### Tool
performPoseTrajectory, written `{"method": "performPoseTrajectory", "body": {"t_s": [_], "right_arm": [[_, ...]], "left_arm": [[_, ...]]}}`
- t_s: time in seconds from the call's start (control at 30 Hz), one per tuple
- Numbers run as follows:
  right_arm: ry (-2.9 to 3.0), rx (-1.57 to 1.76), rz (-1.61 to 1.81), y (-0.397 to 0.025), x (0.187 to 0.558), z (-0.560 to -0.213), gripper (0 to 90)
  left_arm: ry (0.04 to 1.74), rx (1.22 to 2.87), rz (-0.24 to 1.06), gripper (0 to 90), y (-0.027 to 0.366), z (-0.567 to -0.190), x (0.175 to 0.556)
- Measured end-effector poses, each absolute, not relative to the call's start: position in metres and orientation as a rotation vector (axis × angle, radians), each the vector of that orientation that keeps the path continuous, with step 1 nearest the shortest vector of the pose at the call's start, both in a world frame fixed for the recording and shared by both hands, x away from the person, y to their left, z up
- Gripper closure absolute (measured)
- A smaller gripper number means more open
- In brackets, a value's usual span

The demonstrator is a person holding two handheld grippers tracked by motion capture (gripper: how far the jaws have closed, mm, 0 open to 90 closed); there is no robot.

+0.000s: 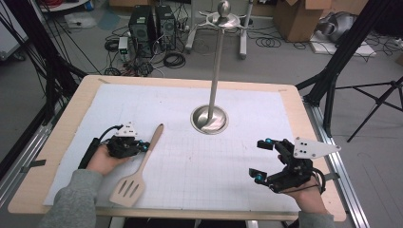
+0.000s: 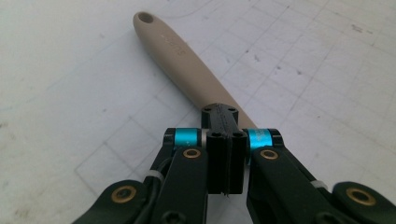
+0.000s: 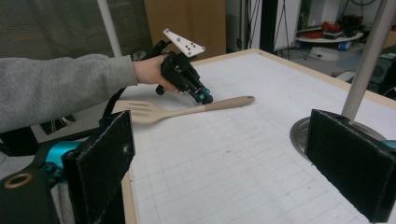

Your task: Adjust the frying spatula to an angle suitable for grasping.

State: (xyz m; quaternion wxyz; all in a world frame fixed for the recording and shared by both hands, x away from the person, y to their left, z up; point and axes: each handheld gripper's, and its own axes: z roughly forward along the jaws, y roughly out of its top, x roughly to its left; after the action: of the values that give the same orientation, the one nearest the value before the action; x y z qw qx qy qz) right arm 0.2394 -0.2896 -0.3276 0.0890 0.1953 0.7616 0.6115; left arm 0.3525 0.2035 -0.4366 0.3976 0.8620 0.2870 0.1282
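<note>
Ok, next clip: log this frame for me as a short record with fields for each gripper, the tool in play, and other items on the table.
left gripper: shut on the spatula handle, about midway along it
right gripper: jaws wide open, nothing between them, near the table's right edge
spatula: beige, slotted, lying flat on the white grid mat
spatula handle tip: points towards the stand
metal stand: upright pole on a round base, centre of table, untouched
</note>
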Motion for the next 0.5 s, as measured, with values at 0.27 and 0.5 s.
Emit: {"method": "performPoseTrajectory", "body": {"t_s": [0.27, 0.5], "right_arm": [[2.266, 0.590, 1.804, -0.293, 0.233, -0.328, 7.5], [2.260, 0.611, 1.794, -0.298, 0.230, -0.329, 7.5]], "left_arm": [[0.709, 2.190, 0.327, 89.7, 0.200, -0.442, 0.358], [0.674, 2.179, 0.288, 89.7, 0.190, -0.442, 0.361]]}}
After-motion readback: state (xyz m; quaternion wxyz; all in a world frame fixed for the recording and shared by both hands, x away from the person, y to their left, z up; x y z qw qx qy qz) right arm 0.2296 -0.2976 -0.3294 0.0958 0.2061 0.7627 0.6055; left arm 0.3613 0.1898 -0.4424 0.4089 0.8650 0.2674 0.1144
